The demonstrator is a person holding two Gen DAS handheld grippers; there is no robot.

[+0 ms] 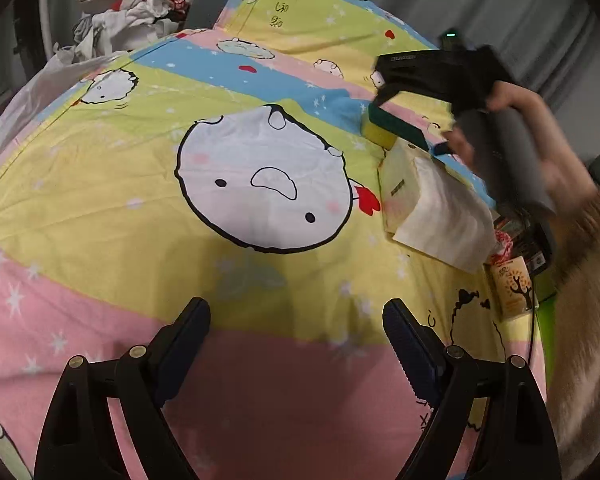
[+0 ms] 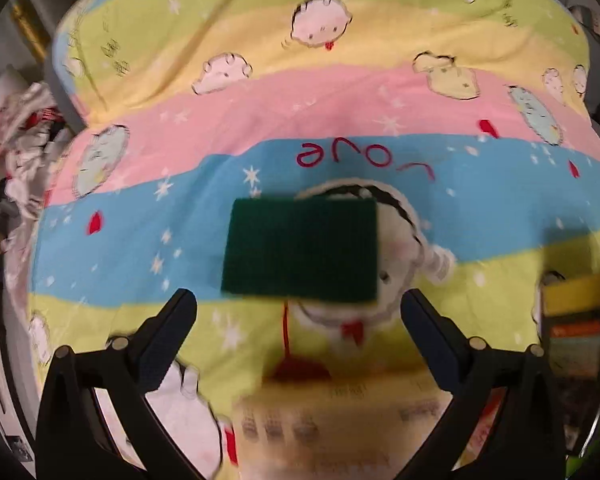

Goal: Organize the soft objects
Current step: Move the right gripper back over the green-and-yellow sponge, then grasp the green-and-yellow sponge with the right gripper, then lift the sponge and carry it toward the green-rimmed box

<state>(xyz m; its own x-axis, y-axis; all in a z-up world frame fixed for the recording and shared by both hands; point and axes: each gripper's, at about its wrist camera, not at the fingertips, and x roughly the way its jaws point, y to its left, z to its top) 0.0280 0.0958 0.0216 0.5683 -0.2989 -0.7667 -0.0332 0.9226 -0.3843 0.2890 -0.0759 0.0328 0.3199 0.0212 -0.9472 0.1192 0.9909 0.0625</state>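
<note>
A yellow sponge with a dark green top (image 1: 396,128) lies on the cartoon bedsheet (image 1: 140,184), next to a pale yellow tissue pack (image 1: 404,188) with a sheet pulled out. A hand holds my right gripper (image 1: 414,120) just over the sponge, with a finger showing on each side of it. In the right wrist view the sponge (image 2: 300,248) lies just past the open right gripper (image 2: 298,300), nothing pressed between the pads; the tissue pack (image 2: 320,420) is blurred below. My left gripper (image 1: 296,308) is open and empty over the pink stripe.
A heap of crumpled clothes (image 1: 140,8) and a white plastic bag (image 1: 40,92) sit beyond the bed's far left edge. A small tissue packet with a tree print (image 1: 514,288) and boxes (image 2: 572,320) lie at the right edge. A furry sleeve (image 1: 588,320) fills the right side.
</note>
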